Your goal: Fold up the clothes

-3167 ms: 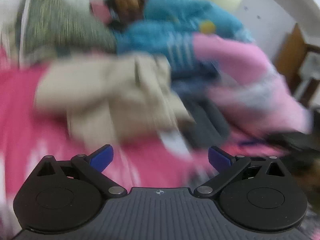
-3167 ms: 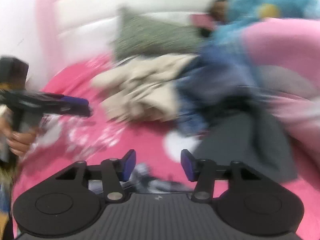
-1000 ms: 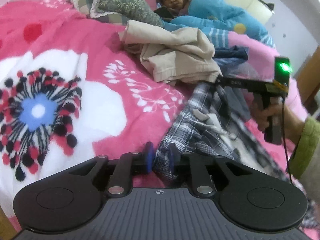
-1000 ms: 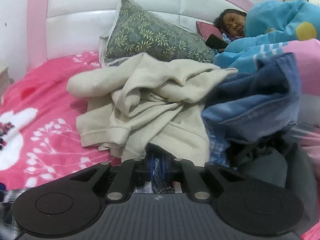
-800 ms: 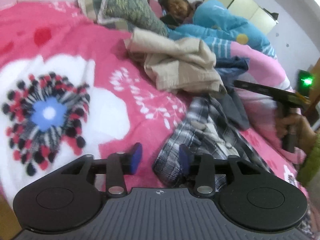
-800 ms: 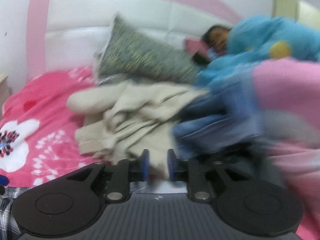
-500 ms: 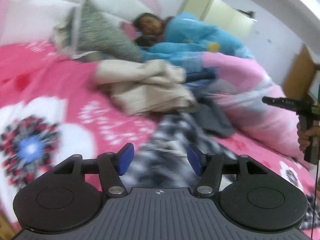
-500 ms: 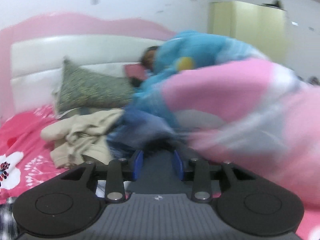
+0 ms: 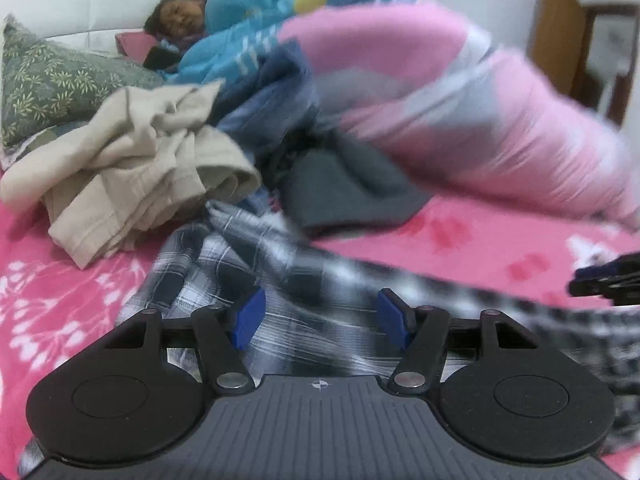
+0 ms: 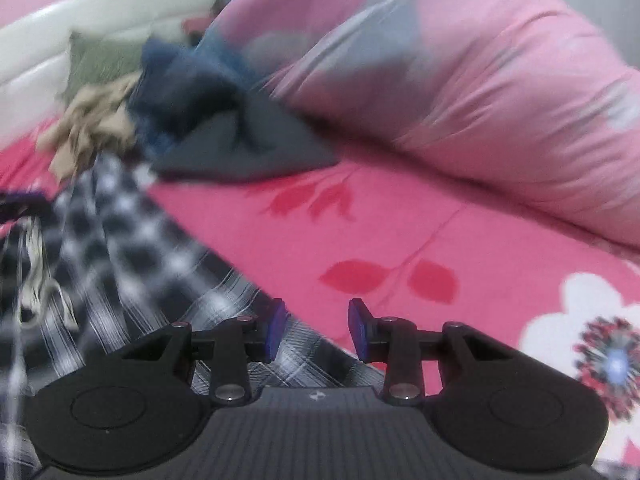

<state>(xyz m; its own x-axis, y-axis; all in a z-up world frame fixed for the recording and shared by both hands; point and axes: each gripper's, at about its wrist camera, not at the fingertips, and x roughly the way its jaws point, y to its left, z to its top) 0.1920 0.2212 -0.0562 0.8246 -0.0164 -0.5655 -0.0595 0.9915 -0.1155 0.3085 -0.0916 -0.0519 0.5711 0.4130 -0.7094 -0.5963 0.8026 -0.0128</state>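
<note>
A black-and-white plaid garment (image 9: 256, 264) lies spread on the pink floral bed cover (image 9: 500, 240). My left gripper (image 9: 320, 316) is open and empty just above it. The plaid garment also shows in the right wrist view (image 10: 120, 240), at the left. My right gripper (image 10: 316, 330) is open and empty over its near edge, where the plaid meets the pink cover (image 10: 400, 240). The tip of the right gripper shows at the right edge of the left wrist view (image 9: 608, 276).
A heap of beige clothes (image 9: 132, 168), a dark grey garment (image 9: 348, 192) and a blue denim piece (image 9: 272, 92) lie behind the plaid one. A thick pink duvet (image 9: 460, 100) rises at the right. A person (image 9: 176, 12) lies at the headboard beside a green pillow (image 9: 52, 80).
Both grippers have let go of the plaid garment and opened. Both have swung to the right and down, and the plaid garment now lies spread wider across the cover.
</note>
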